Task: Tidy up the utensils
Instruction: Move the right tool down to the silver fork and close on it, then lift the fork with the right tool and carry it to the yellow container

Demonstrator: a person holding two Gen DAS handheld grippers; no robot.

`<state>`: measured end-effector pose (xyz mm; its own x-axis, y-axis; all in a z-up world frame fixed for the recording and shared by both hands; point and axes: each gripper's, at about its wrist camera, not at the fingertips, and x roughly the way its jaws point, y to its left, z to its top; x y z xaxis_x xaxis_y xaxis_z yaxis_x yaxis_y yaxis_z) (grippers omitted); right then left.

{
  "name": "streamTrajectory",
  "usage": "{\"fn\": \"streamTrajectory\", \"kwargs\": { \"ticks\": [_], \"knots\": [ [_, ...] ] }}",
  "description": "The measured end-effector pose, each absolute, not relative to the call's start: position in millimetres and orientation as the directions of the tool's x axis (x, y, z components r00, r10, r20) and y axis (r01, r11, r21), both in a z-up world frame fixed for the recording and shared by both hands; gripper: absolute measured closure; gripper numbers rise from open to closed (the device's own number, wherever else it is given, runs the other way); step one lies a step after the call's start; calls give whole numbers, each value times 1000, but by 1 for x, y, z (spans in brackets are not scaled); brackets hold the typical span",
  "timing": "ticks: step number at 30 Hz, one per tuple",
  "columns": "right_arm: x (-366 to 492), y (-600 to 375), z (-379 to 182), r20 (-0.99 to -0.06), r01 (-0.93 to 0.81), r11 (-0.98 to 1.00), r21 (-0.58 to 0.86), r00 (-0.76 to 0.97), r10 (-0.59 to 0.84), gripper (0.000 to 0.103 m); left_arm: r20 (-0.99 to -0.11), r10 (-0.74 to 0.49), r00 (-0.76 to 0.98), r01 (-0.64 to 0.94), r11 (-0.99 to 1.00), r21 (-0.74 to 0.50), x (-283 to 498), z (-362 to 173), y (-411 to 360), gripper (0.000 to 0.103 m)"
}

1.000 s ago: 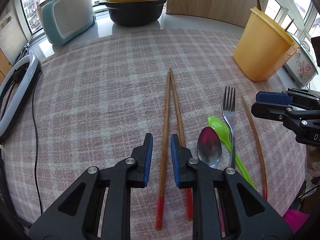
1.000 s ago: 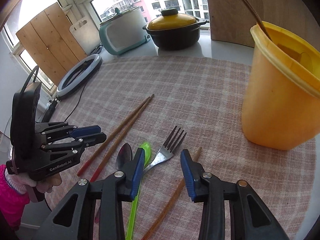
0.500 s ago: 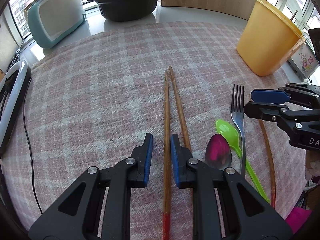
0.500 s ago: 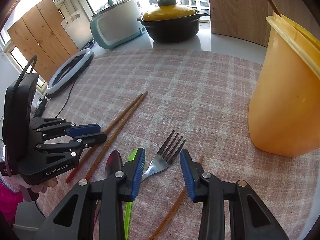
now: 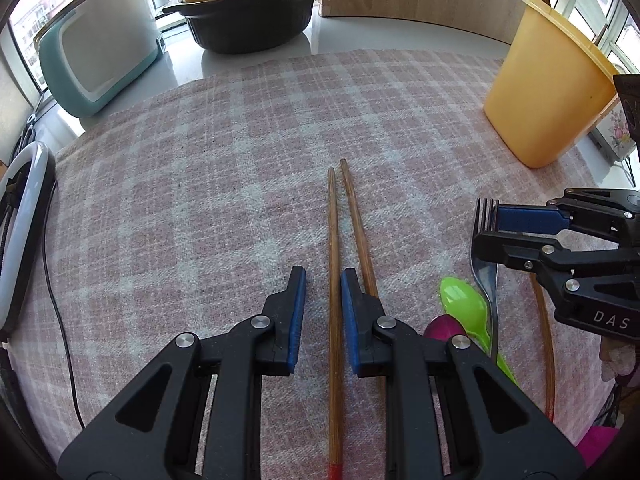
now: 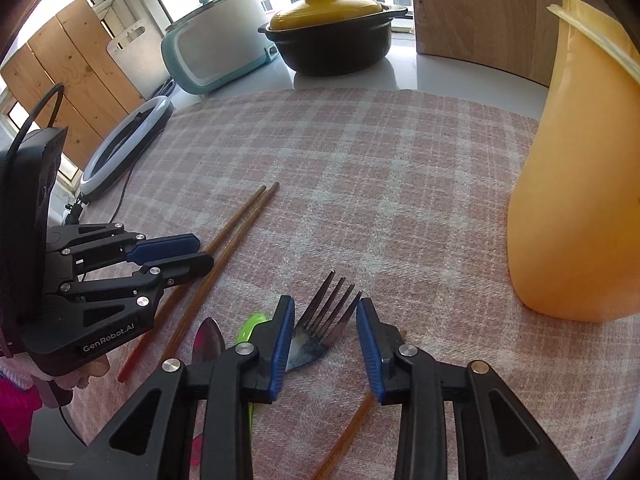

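I work over the checked cloth (image 5: 200,200), with the yellow tub (image 5: 548,92) standing at its far right edge, a stick or two already poking out of it; I judge that tub to be where the utensils go. Two chopsticks (image 5: 334,280) lie side by side in front of me, tips away. To their right sit a fork (image 6: 324,316), a green spoon (image 5: 464,306), a metal spoon (image 6: 208,344) and one more lone chopstick (image 6: 352,428).

My left gripper (image 5: 323,320) is open, narrowly, straddling just the left chopstick, pads clear of it. The right chopstick runs under the right finger, so if I want the pair I should shift right and widen first.

My right gripper (image 6: 322,344) is open too, jaws just closing in, with the fork's head between them and no contact yet. I should drop until the pads flank the neck, then squeeze: the tines are flat and will slip.
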<state>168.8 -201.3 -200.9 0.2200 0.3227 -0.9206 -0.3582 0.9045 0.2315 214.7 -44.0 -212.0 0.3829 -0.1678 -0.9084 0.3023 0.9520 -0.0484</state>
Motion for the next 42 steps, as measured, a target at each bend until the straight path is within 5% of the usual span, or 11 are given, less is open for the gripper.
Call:
{"fn": "streamTrajectory", "kwargs": {
  "ticks": [5, 17, 42],
  "knots": [
    [169, -196, -203, -925, -361, 908, 212, 226, 306, 73, -902, -168, 398, 296, 954, -47, 219, -213, -42, 96],
    [171, -192, -201, -910, -355, 900, 254, 226, 347, 100, -890, -214, 402, 204, 969, -141, 224, -206, -15, 99],
    [151, -216, -140, -841, -348, 880, 322, 322, 435, 103, -763, -284, 580, 67, 951, -303, 178, -138, 27, 99]
  ]
}}
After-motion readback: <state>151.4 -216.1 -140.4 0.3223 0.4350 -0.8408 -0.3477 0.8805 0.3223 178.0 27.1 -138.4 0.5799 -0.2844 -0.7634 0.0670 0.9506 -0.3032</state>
